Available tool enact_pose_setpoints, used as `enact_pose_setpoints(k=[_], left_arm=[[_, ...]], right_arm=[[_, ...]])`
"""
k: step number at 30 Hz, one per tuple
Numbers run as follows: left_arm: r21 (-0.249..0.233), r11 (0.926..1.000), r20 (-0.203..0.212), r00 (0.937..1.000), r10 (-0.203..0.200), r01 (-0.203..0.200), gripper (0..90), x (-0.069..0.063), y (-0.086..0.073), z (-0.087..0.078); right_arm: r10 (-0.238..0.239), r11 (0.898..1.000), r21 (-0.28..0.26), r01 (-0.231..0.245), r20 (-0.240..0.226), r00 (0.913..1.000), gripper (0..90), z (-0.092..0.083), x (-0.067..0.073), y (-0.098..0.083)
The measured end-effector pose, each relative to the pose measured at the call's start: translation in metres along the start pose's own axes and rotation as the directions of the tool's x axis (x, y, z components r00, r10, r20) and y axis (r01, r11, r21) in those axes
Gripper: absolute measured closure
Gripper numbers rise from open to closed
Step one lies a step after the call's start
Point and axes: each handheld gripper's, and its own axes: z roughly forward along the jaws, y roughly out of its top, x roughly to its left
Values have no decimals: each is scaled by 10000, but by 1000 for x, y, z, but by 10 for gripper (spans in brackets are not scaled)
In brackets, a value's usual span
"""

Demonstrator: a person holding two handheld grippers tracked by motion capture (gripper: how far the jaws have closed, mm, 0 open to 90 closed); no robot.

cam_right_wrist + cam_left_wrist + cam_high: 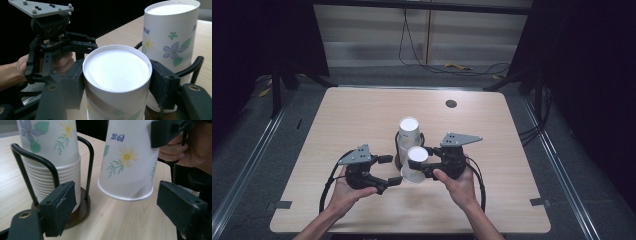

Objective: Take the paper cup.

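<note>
In the high view, the right tongs [419,165] were clamped on 1 upside-down paper cup [416,164], near the centre of the worktop [492,150]. At the cup's 12 o'clock stood a stack of cups [408,132] in a wire holder [398,147]. The left tongs [391,170] sat at the cup's 9 o'clock, jaws apart.

In the left gripper view, the held cup [127,162] hung tilted, its rim off the worktop [120,220], between the open jaws but touching neither. The stack [53,162] stood at its 9 o'clock.

In the right gripper view, both pads pressed the cup [117,75] just below its white upturned base; the left tongs [50,50] were at 10 o'clock, the stack [170,42] at 2 o'clock.
</note>
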Motion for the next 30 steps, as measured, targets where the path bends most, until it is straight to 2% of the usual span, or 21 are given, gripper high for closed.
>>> enact_pose_setpoints(k=[2, 4, 6, 7, 15, 21, 24, 30], left_arm=[[46, 10000, 107, 9999, 4, -5, 162, 0, -1, 2], [79, 9999, 251, 9996, 119, -121, 211, 0, -2, 2], [155, 9999, 318, 9995, 15, -20, 185, -2, -4, 5], [189, 9998, 320, 9994, 92, -98, 182, -3, -4, 6], [247, 9997, 367, 9993, 36, -45, 188, -2, -7, 10], [310, 9994, 492, 9987, 134, -149, 197, -3, -8, 12], [453, 9988, 468, 9987, 186, -207, 191, -4, -7, 15], [434, 9989, 577, 9982, 174, -200, 199, -5, -8, 16]], right_arm=[[37, 10000, 47, -36, -80, 10000, 359, 2, 1, 0], [15, 9999, 105, -14, -126, 9999, 359, 3, 3, -1], [70, 9999, 81, -68, -245, 9997, 359, 5, 3, -1], [53, 9999, 132, -50, -232, 9997, 359, 6, 4, -1], [-25, 9994, 347, 36, -315, 9995, 360, 15, 10, -2], [-20, 9994, 331, 36, -489, 9988, 361, 21, 13, -3], [-41, 9993, 365, 56, -415, 9991, 361, 23, 15, -3], [12, 9996, 278, 2, -512, 9987, 362, 23, 17, -3]])
